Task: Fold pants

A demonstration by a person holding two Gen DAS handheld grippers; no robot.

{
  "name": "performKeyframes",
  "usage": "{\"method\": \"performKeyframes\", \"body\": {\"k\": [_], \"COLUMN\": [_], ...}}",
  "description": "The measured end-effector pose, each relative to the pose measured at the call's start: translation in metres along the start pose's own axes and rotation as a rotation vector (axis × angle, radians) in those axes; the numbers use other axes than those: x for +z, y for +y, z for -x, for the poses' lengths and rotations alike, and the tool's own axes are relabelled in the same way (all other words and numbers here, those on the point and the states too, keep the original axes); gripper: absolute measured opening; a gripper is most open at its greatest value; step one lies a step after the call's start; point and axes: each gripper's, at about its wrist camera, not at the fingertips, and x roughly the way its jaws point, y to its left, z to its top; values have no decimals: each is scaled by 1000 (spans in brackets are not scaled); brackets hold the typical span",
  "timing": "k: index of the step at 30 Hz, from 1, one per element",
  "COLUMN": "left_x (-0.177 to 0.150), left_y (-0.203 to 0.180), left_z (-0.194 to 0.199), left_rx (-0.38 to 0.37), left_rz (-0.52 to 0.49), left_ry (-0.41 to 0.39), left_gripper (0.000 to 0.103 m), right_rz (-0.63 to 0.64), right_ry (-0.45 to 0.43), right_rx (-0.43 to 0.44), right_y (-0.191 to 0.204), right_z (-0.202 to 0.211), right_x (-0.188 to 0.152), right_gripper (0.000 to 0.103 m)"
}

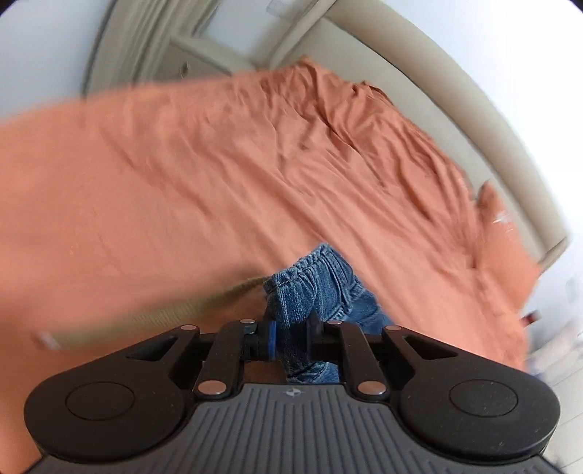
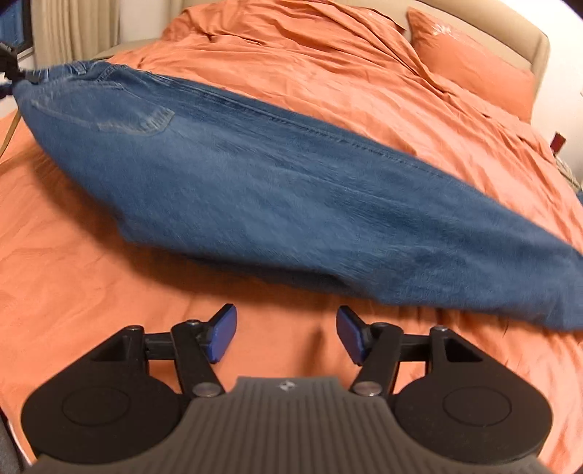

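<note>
Blue denim pants stretch across the orange bed, raised at the upper left and blurred by motion, with a back pocket facing me. My left gripper is shut on the elastic waistband of the pants and holds it above the bed. It also shows as a dark shape at the far left edge of the right wrist view. My right gripper is open and empty, just in front of the pants' near edge, above the sheet.
The bed is covered by a wrinkled orange sheet with an orange pillow at the head. A beige padded headboard runs behind it. Curtains hang at the far left.
</note>
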Motion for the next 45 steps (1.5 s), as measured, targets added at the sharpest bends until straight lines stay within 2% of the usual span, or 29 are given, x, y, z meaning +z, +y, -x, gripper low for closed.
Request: {"method": "performKeyframes", "body": {"k": [2,5,7,9,10,11,13,15,16,19,20,22,26,32,36,40,45], "left_x": [8,7,-6,-16,-16,-15,-13,-10,-11,-3,-1,-2,-26,-80,-104,-121,-134], "left_y": [19,47,47,42,38,33,23,15,13,-10,-19,-44,-108,-180,-198,-203,-206], "left_z": [-12,-48,-68,-77,-81,-82,-80,-68,-55,-36,-30,-25,-33,-80,-124,-158,-191], "left_rx": [74,161,215,247,257,268,300,334,357,371,355,273,99,-28,-58,-100,-124], "left_rz": [-6,-5,-103,-164,-182,-207,-266,-344,-389,-487,-506,-573,-797,-1122,-1276,-1390,-1447], "left_ry": [2,89,116,107,106,103,105,63,23,-52,-60,-36,22,95,137,195,215], "left_gripper": [16,16,17,20,23,34,45,63,76,78,77,75,73,73,73,71,52], "right_rz": [7,-14,-64,-136,-174,-213,-280,-320,-332,-343,-345,-344,-263,-64,56,105,148], "right_ry": [16,49,74,97,102,104,101,92,88,71,60,29,-24,-49,-55,-64,-63], "right_rx": [-1,-22,-44,-78,-93,-110,-145,-178,-191,-203,-197,-178,-130,-51,-33,2,3], "right_y": [-4,-18,-34,-56,-69,-82,-110,-133,-144,-168,-173,-181,-179,-166,-159,-157,-159], "right_z": [5,7,6,6,7,9,16,22,25,26,26,23,4,-38,-65,-80,-97], "right_x": [-2,-10,-17,-25,-29,-32,-37,-40,-40,-35,-31,-23,10,53,75,82,88], "right_gripper": [59,59,58,57,57,57,57,55,53,48,46,43,43,42,42,42,42]}}
